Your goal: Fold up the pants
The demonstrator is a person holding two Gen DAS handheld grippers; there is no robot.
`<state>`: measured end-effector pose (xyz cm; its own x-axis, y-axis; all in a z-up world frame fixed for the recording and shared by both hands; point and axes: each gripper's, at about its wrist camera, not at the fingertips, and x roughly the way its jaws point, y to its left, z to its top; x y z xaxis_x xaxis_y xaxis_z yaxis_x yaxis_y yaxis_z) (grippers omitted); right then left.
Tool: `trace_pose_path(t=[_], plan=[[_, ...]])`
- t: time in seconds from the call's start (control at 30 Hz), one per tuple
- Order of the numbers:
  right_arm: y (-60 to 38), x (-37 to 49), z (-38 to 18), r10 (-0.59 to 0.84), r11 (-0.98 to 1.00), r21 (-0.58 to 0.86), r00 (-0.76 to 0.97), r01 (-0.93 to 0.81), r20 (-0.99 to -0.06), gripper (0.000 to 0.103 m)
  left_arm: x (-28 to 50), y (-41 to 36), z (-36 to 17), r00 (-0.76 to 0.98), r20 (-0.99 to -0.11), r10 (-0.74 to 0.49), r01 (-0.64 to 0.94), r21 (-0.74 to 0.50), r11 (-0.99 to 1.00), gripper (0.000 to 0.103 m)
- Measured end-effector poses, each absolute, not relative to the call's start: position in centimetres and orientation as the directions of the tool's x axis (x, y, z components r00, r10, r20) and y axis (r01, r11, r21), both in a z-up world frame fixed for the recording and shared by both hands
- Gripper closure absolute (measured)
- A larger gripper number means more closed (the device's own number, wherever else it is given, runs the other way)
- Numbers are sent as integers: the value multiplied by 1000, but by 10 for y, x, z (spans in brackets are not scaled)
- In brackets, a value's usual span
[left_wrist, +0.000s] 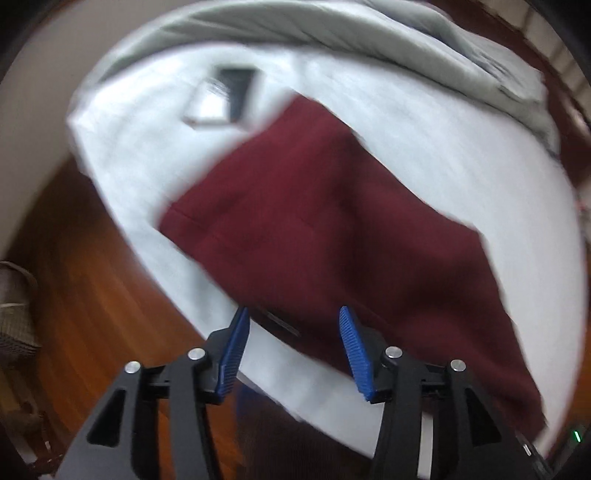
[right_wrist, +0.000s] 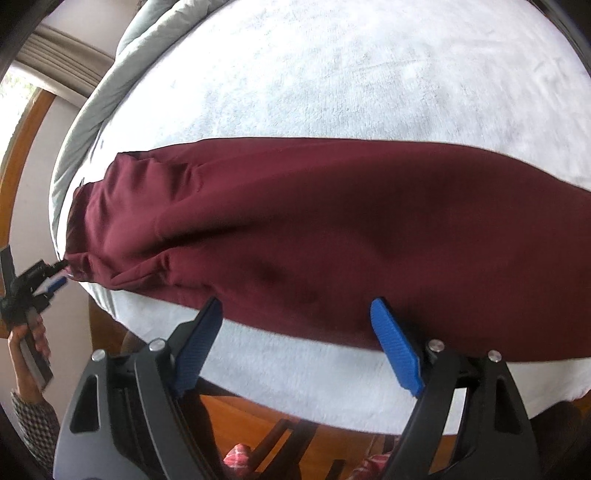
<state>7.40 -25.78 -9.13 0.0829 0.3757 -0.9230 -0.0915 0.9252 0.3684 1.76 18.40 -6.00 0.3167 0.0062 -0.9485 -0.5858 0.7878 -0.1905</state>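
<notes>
Pants [right_wrist: 332, 236]: maroon — lying flat across the white bed [right_wrist: 369, 74].
Left gripper [left_wrist: 293, 325]: fingers apart, gripping nothing, at the pants' edge.
Right gripper [right_wrist: 295, 332]: fingers wide apart — empty, over the near edge.

— Garments, maroon?
— One pair of pants [right_wrist: 332, 229], laid on one bed [right_wrist: 369, 81] with a white cover.

— Bedding besides?
— One grey quilt [left_wrist: 332, 33], bunched at the far edge.

— Small flat items on the cover?
— One dark device [left_wrist: 236, 92] with one pale card [left_wrist: 212, 105] beside it.

— Tools?
— Two: left gripper [left_wrist: 293, 328], right gripper [right_wrist: 297, 321], each with two blue pads.
</notes>
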Motion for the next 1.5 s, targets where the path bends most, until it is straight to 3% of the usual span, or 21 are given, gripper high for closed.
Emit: trace_pose_path(t=[0.07,0.23,0.43,0.63,0.67,0.93,1.13,1.2,1.27,1.3,1.5], plan=[[-258,70,-90,391,919,385,82,-82,-917,21,17,156,-62,307,-951,-40,-558,-214,802,53],[-264,63,-80,341,939,331,121,-98,-932,21,40,65,-77,268,-905,-330,-408,-417,812,53],[-288,57,-81,336,942,332,138,-46,-932,21,84,-2,-85,233,-893,-386,-325,-445,834,55],[-310,54,-84,338,940,341,149,-6,-929,21,107,-17,-123,131,-927,-351,-337,-375,864,102],[-313,54,-84,337,940,340,153,-1,-929,21,106,-15,-127,127,-931,-343,-345,-366,864,103],[-353,54,-83,317,940,334,195,64,-928,21,88,-33,-138,-10,-940,-341,-233,-330,915,103],[-388,52,-77,263,952,287,198,104,-944,22,103,-65,-93,109,-902,-417,-114,-428,897,103],[-403,46,-77,245,953,273,195,133,-950,22,112,-74,-84,167,-911,-377,-71,-393,917,94],[-421,38,-81,241,945,272,176,179,-954,21,122,-83,-81,224,-917,-329,-41,-347,937,70],[-427,36,-82,243,941,275,172,196,-955,21,129,-90,-84,245,-921,-304,-21,-319,948,64],[-464,23,-105,305,893,340,159,295,-939,20,140,-103,-119,191,-932,-307,-16,-316,949,62]])
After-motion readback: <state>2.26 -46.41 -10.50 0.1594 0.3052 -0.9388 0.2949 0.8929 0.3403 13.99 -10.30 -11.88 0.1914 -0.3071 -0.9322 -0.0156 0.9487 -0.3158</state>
